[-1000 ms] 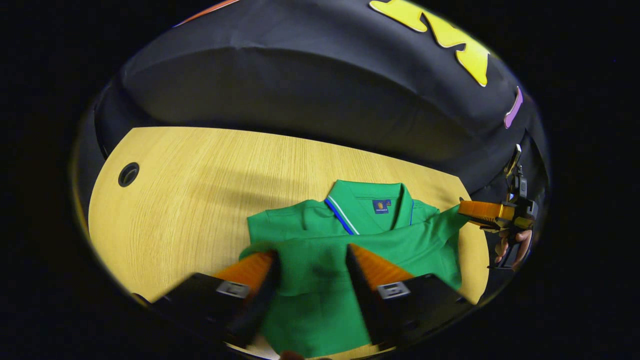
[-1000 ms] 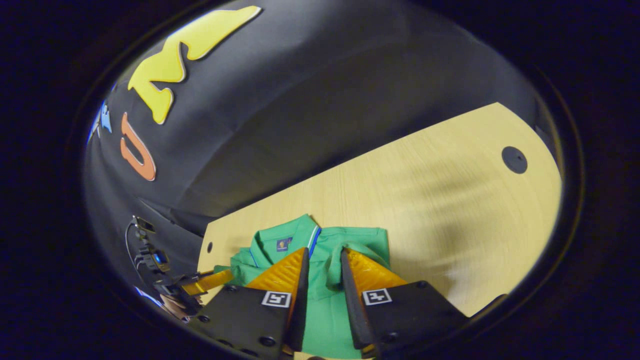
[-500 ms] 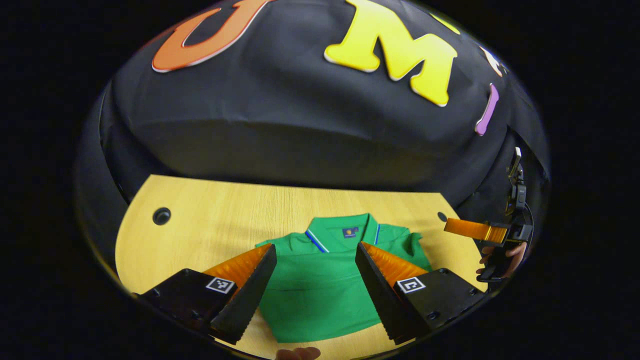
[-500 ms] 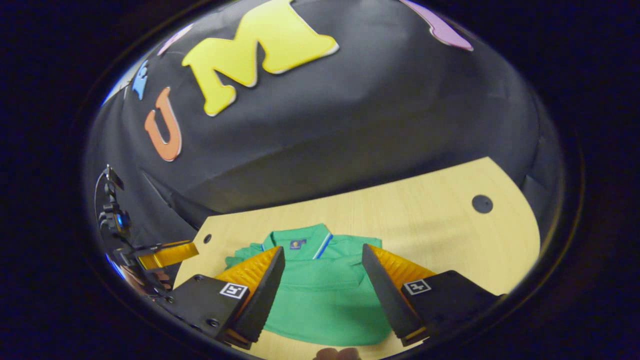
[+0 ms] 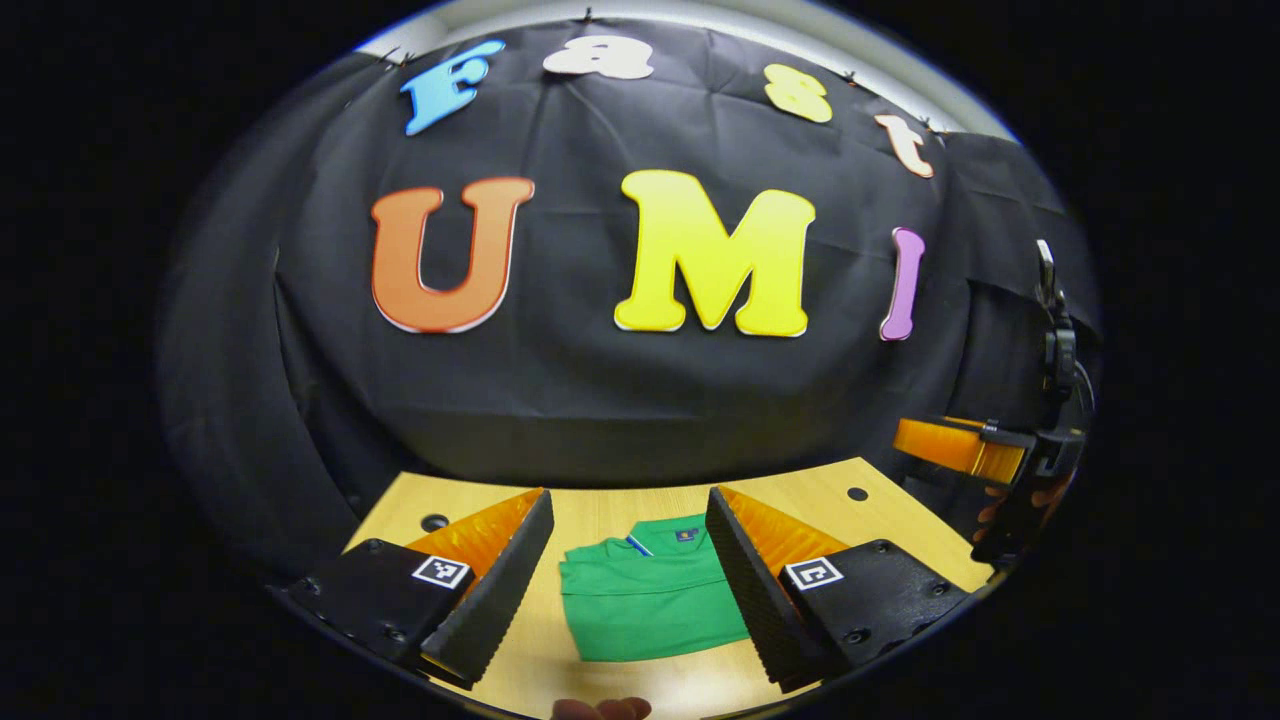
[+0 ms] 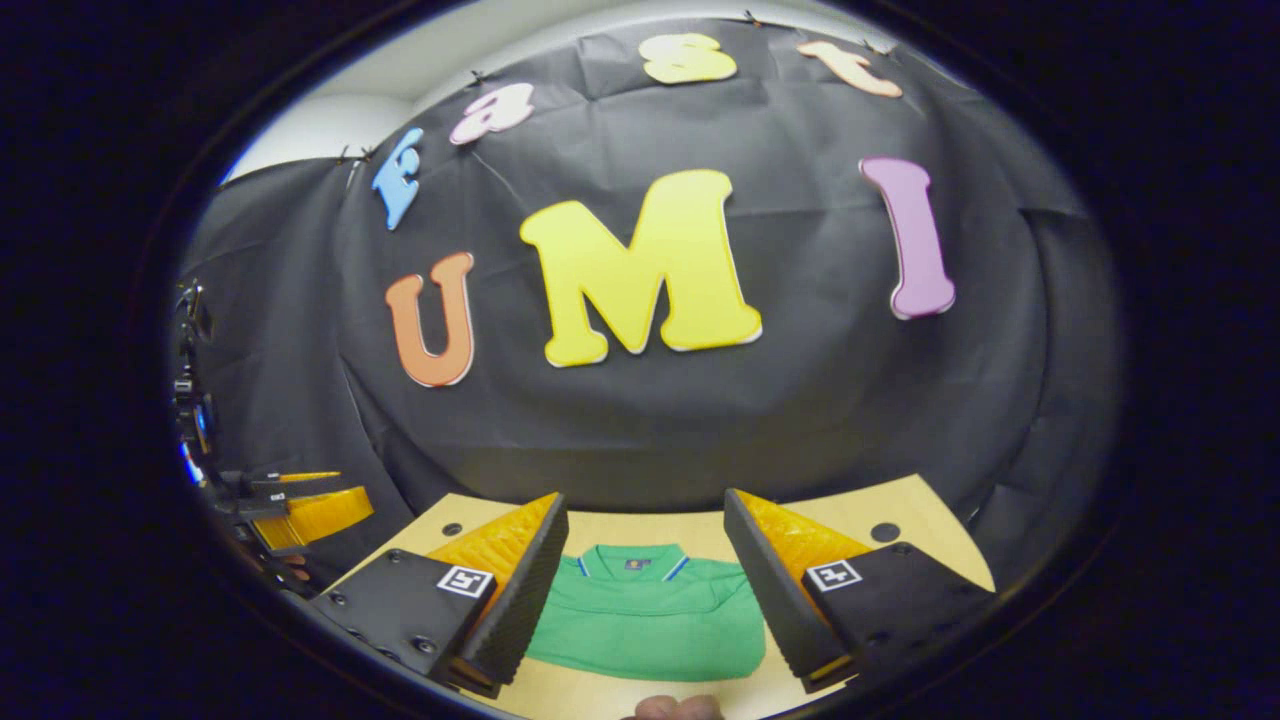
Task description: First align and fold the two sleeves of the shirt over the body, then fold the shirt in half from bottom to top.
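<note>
One green polo shirt with a blue-and-white trimmed collar (image 5: 650, 595) lies low in the middle of the left gripper view, on the pale wood-grain tabletop (image 5: 880, 525). It makes a compact rectangle there, collar toward the black cloth wall and hem edge nearest me. The right gripper view shows the same shirt (image 6: 650, 620) low and central, and no sleeve sticks out past the body on either side.

The left gripper (image 5: 628, 575) hangs above the table with its fingers spread wide and nothing between them; the shirt shows through the gap, well below. The right gripper (image 6: 645, 580) is splayed just as wide and also empty. Each can be seen from the other's camera: the right one at the right edge of the left gripper view, the left one at the lower left of the right gripper view, each with a bit of the hand holding it.

I'd say the folding is done or very nearly so: sleeves tucked in, the body apparently doubled up toward the collar, both tools lifted clear. If anything remains, it's a check that the edges sit square, and perhaps a light press to flatten the top layer.

By my count: one shirt, two grippers, one table, and two small dark round holes (image 5: 857, 494) in the tabletop.
</note>
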{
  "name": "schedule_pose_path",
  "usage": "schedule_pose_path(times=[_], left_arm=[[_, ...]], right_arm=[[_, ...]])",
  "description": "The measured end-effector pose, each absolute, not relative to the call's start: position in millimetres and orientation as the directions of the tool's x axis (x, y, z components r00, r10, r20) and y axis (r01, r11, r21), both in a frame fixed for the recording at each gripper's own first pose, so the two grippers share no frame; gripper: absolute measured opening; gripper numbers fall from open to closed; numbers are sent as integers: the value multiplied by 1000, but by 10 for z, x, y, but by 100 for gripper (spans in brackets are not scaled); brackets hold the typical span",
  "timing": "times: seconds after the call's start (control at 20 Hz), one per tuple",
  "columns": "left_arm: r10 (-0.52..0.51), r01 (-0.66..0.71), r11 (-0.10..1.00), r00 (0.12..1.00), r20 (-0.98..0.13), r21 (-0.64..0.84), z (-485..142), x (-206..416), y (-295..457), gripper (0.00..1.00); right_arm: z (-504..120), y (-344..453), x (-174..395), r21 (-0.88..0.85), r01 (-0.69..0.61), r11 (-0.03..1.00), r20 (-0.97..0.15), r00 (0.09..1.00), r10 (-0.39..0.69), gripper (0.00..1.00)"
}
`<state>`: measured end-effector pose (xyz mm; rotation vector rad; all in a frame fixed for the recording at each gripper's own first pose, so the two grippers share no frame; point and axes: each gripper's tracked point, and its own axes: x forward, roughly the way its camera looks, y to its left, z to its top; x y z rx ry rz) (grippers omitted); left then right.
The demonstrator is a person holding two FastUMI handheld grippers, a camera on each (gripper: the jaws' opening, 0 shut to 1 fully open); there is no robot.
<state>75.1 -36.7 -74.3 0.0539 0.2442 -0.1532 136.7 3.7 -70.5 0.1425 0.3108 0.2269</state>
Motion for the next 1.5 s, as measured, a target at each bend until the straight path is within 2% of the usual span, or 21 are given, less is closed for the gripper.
schedule_pose_path(times=[0.2,0.4,0.45,0.5,0.55,0.6,0.65,0.7,0.75,0.8,0.85,0.9,1.0,1.05,1.1,1.15,1.4,1.5], left_arm=[[-87,100,991,986,-139,91,-465,289,-264,98],[-71,73,994,997,-29,87,-160,-75,-310,100],[-81,83,993,996,-21,89,-133,-135,-367,89],[-98,100,991,995,-18,90,-110,-186,-424,98],[-122,123,988,992,-14,90,-110,-226,-503,98],[-142,142,986,990,-13,88,-122,-259,-565,89],[-164,164,983,986,-7,81,-134,-295,-615,89],[-168,167,983,986,-4,79,-122,-324,-638,98],[-172,172,982,985,-2,80,-134,-334,-648,98],[-174,173,982,985,6,79,-134,-344,-655,98],[-173,171,982,985,12,74,-121,-352,-667,99],[-180,178,982,984,19,60,-105,-374,-701,98],[-191,190,981,981,40,26,-61,-409,-754,98],[-204,203,979,978,43,16,-59,-406,-804,98],[-199,199,980,979,44,17,-50,-398,-809,98],[-201,200,980,979,40,18,-64,-386,-794,98],[-158,157,987,987,34,35,-42,-353,-708,98],[-156,155,987,987,37,37,-13,-371,-700,98]], right_arm=[[-270,144,818,67,-209,976,-173,961,217,98],[-75,263,371,8,-190,982,-101,977,190,98],[-61,259,289,0,-178,984,-93,980,177,98],[-57,271,212,4,-171,985,-91,981,171,98],[-68,325,136,10,-175,985,-92,980,175,98],[-85,341,87,9,-173,985,-95,980,173,93],[-99,331,40,4,-168,986,-99,981,167,93],[-107,325,2,5,-161,987,-102,982,160,93],[-120,317,-33,8,-153,988,-101,983,153,98],[-147,304,-67,11,-138,990,-103,985,138,98],[-191,276,-108,15,-122,992,-113,986,123,93],[-231,273,-156,23,-108,994,-125,986,110,98],[-241,262,-214,26,-82,996,-122,989,84,98],[-233,268,-233,24,-78,997,-118,990,80,93],[-221,291,-253,15,-79,997,-116,990,80,98],[-220,295,-272,4,-79,997,-114,990,79,93],[-256,298,-350,29,-76,997,-119,990,79,93],[-303,288,-376,26,-76,997,-130,988,78,98]])
